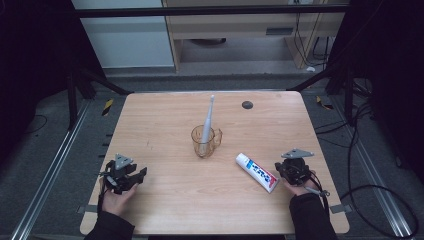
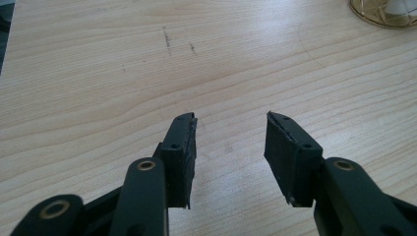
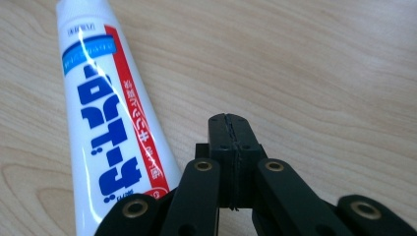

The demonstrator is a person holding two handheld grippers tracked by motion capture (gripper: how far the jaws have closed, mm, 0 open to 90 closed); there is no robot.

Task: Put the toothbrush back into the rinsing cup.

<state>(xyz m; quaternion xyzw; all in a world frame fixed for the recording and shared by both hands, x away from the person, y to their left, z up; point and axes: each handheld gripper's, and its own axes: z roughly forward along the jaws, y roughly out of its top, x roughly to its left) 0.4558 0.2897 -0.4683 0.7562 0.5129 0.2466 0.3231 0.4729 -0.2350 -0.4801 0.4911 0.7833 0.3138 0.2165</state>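
Low and right of centre in the high view, a white toothpaste tube (image 1: 257, 172) with blue lettering and a red stripe lies flat on the wooden worktop (image 1: 175, 200), slanting from upper left to lower right. The right gripper (image 1: 289, 169) sits just beside the tube's lower right end; in the right gripper view its jaws are pressed together with nothing between them, and the tube (image 3: 105, 123) runs along their left side (whether it touches them I cannot tell). At the lower left of the high view the left gripper (image 1: 134, 176) rests near the worktop's edge, well apart from the tube, its jaws spread over bare wood. At the middle of the frame stands an amber transparent cup (image 1: 205, 141) holding a white toothbrush (image 1: 208, 120), which leans toward the upper right.
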